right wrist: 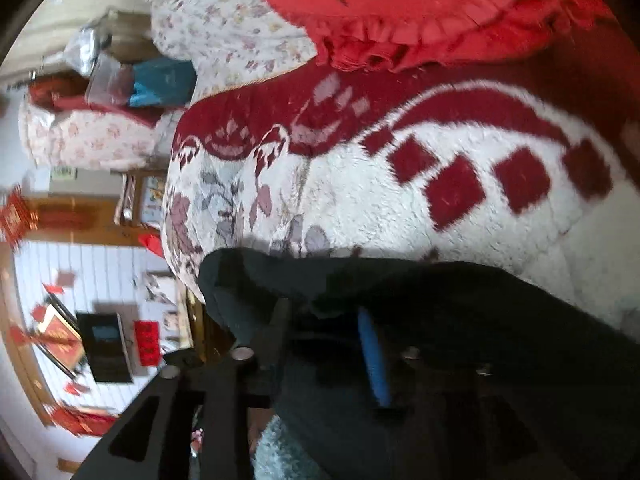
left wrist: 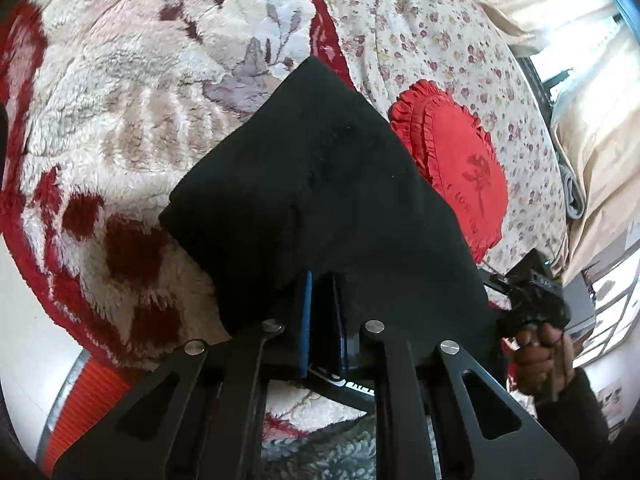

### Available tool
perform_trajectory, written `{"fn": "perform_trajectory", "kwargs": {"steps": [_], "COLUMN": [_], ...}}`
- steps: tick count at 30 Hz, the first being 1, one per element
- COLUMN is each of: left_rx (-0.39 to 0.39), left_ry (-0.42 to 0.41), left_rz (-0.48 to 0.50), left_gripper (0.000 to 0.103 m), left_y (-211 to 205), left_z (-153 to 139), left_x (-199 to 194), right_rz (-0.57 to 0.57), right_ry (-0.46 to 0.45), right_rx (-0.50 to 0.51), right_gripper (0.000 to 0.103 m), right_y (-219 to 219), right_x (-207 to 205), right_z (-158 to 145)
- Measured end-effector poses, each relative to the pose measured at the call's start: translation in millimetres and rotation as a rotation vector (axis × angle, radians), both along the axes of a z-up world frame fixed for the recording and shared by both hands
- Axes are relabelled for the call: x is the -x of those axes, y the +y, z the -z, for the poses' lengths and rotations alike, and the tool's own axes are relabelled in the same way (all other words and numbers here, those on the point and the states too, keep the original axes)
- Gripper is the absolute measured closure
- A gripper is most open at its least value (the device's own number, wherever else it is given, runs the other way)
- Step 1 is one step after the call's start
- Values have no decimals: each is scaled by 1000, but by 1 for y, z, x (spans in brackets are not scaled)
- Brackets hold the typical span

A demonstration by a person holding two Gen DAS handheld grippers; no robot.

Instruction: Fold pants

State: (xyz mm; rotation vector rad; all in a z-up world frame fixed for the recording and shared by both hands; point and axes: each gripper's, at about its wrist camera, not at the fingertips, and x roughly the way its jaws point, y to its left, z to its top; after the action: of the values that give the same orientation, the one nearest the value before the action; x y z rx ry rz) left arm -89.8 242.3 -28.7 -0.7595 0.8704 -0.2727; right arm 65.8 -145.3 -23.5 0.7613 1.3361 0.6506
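Left hand-held gripper (left wrist: 323, 312) is clamping the black pants (left wrist: 320, 184) lying on the plush blanket (left wrist: 120, 100), right hand-held gripper (right wrist: 324, 344) is standing apart over them, probably mid-fold, needing a regrip next.

A home bedroom: fleece blanket (left wrist: 120, 92), floral bedsheet (left wrist: 432, 28) and a heart-shaped cushion (left wrist: 460, 160).

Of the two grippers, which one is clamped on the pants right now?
The left gripper: its blue pads sit nearly together, pinching the edge of the black pants. The right gripper has its jaws apart, the cloth lying loosely over them.
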Motion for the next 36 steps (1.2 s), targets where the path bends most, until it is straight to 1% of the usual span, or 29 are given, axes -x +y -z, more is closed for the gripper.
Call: {"fn": "perform_trajectory", "kwargs": {"steps": [2, 5, 7, 8, 10, 15, 16, 17, 19, 20, 21, 22, 23, 25, 26, 27, 28, 29, 30, 31, 32, 33, 34, 36], "left_rx": [-2, 2, 4, 4, 3, 5, 8, 14, 33, 38, 38, 35, 33, 33, 32, 33, 33, 33, 32, 31, 32, 35, 36, 28], "left_ry": [1, 4, 5, 5, 5, 0, 1, 2, 7, 8, 8, 7, 7, 8, 9, 9, 10, 11, 12, 12, 11, 11, 13, 34], "left_rz": [3, 5, 4, 4, 3, 4, 4, 3, -2, -4, -4, -3, -4, -6, -5, -5, -4, -5, -6, -5, -5, -5, -5, 1], "left_gripper": [93, 93, 93, 93, 93, 96, 96, 97, 98, 98, 98, 98, 98, 98, 98, 98, 98, 98, 98, 98, 98, 98, 99, 99], "left_y": [1, 1, 2, 1, 2, 2, 3, 4, 6, 7, 7, 6, 6, 6, 6, 6, 5, 5, 5, 5, 5, 5, 5, 5], "left_z": [0, -1, -1, 0, 0, 1, 2, 3, 5, 6, 5, 5, 5, 5, 5, 5, 5, 5, 5, 4, 5, 5, 5, 1], "left_x": [0, -1, 1, 1, 1, 1, 1, 2, 3, 3, 3, 3, 4, 4, 4, 4, 3, 3, 3, 4, 4, 3, 2, 0], "right_rz": [6, -7, -20, -8, 37, 141, 179, 246, 307, 266, 158, 87, -16, -83, -84, -52, 8, 48, 48, 41, 48, 60, 81, 138], "right_ry": [6, -1, -22, -36, -34, 76, 108, 161, 239, 221, 185, 175, 156, 123, 73, 28, -7, 7, 15, -2, -43, -89, -128, -141], "right_rx": [-21, -134, -150, -154, -211, -315, -348, -421, -502, -457, -326, -255, -185, -155, -178, -216, -268, -324, -318, -202, -109, -50, -26, -35], "right_gripper": [60, 60, 59, 59, 59, 59, 59, 59, 55, 57, 59, 59, 59, 58, 58, 58, 58, 58, 58, 58, 58, 58, 58, 58], "right_y": [5, 17, 28, 28, 24, 10, 7, -1, -7, 0, 13, 23, 38, 48, 47, 41, 31, 25, 26, 30, 28, 26, 17, -2], "right_x": [-3, -11, -22, -26, -34, -46, -47, -47, -44, -44, -46, -47, -48, -51, -55, -58, -62, -66, -66, -65, -63, -62, -60, -56], "right_z": [6, 3, -3, -7, -12, 6, 12, 23, 32, 30, 22, 17, 8, -6, -19, -30, -40, -42, -40, -41, -45, -49, -53, -57]}}
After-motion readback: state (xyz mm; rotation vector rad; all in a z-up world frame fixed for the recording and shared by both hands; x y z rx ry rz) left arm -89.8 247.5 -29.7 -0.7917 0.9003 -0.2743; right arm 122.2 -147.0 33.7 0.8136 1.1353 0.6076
